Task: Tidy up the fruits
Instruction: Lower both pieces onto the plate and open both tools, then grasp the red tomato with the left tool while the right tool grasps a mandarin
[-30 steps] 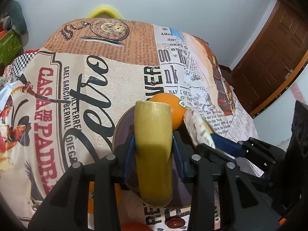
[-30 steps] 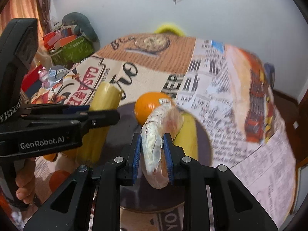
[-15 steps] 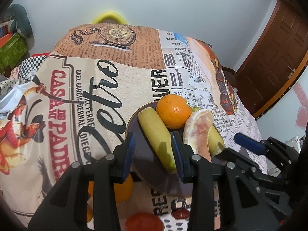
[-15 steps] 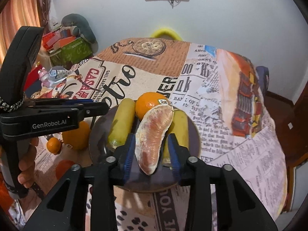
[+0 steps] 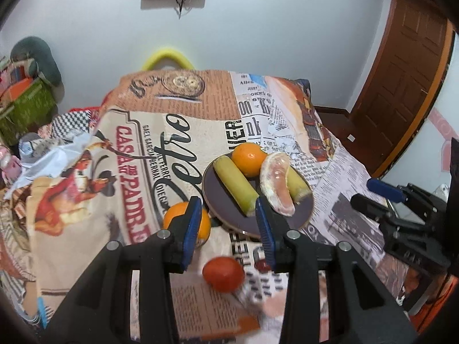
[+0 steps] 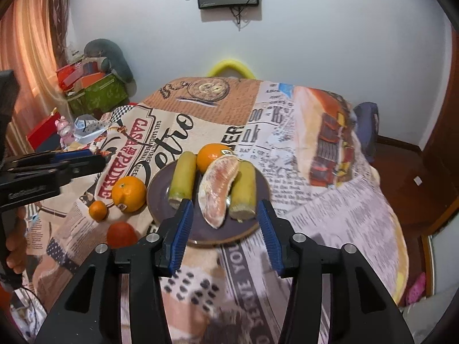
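Note:
A dark round plate (image 6: 160,192) (image 5: 212,180) holds two yellow-green cane pieces (image 6: 183,180) (image 6: 243,189), an orange (image 6: 212,154) (image 5: 248,154) and a peeled pomelo segment (image 6: 219,189) (image 5: 275,183). Off the plate to its left lie a large orange (image 6: 129,193) (image 5: 175,218), a small orange (image 6: 98,209) and a red tomato (image 6: 122,233) (image 5: 223,273). My left gripper (image 5: 228,226) is open and empty, above the near rim of the plate. My right gripper (image 6: 223,229) is open and empty, just short of the plate.
The table (image 6: 330,200) is covered with a printed cloth whose right edge falls away. Boxes and clutter (image 6: 91,89) stand at the far left. A yellow chair back (image 6: 229,67) is behind the table. A wooden door (image 5: 407,80) is at the right.
Both grippers opened, leaving the cane piece and the pomelo segment on the plate, then drew back and up. The loose fruits came into view.

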